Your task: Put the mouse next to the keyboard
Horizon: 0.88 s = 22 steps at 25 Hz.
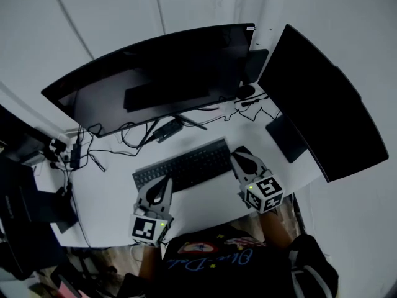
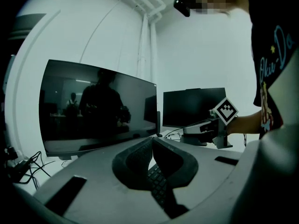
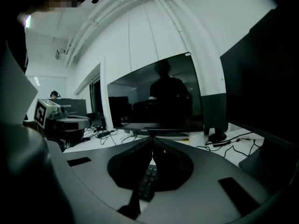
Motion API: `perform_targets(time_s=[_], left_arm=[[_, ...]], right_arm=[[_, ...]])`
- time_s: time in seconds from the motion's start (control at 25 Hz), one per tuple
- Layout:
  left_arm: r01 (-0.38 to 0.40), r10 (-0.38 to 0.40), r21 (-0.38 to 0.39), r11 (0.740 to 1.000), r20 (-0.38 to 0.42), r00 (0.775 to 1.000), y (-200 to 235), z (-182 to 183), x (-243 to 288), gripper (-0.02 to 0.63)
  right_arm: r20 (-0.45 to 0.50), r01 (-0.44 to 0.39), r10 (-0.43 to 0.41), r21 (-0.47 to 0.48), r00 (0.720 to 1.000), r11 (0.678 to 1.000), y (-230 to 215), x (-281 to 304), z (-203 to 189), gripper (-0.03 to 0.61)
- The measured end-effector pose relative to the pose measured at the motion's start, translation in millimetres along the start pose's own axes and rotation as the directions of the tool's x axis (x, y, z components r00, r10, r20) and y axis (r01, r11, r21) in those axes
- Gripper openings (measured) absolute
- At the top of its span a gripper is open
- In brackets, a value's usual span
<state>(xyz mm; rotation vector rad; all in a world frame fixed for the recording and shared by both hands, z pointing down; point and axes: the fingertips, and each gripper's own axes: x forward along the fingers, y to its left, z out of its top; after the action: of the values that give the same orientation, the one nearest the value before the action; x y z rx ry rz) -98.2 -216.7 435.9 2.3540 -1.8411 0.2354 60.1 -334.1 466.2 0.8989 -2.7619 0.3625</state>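
Black keyboard (image 1: 186, 167) on white bench (image 1: 111, 197); left gripper (image 1: 166, 182), right gripper (image 1: 243, 154) both clenched, empty. Mouse unseen: find it, open jaws first.

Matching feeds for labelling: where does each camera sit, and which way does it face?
Head view: on the person's head, steeply down at the desk; left gripper, right gripper and shirt show.
Left gripper view: on that gripper, facing the curved monitor; shut jaws and arm show.
Right gripper view: on that gripper, facing the same monitor; shut jaws show.
Shared: all three see the keyboard.
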Motion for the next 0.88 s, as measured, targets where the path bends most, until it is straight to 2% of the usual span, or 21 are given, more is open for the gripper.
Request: perform_targets(time_s=[0.4, 0.88], left_arm=[[-0.092, 0.092, -0.008, 0.996, 0.023, 0.995, 11, 5, -33, 0.0], [-0.134, 0.134, -0.012, 0.991, 0.028, 0.991, 19, 2, -57, 0.0]], right_arm=[[0.036, -0.153, 0.156, -0.077, 0.987, 0.985, 56, 3, 30, -0.002], [0.024, -0.203, 0.207, -0.111, 0.978, 0.973, 82, 11, 31, -0.002]])
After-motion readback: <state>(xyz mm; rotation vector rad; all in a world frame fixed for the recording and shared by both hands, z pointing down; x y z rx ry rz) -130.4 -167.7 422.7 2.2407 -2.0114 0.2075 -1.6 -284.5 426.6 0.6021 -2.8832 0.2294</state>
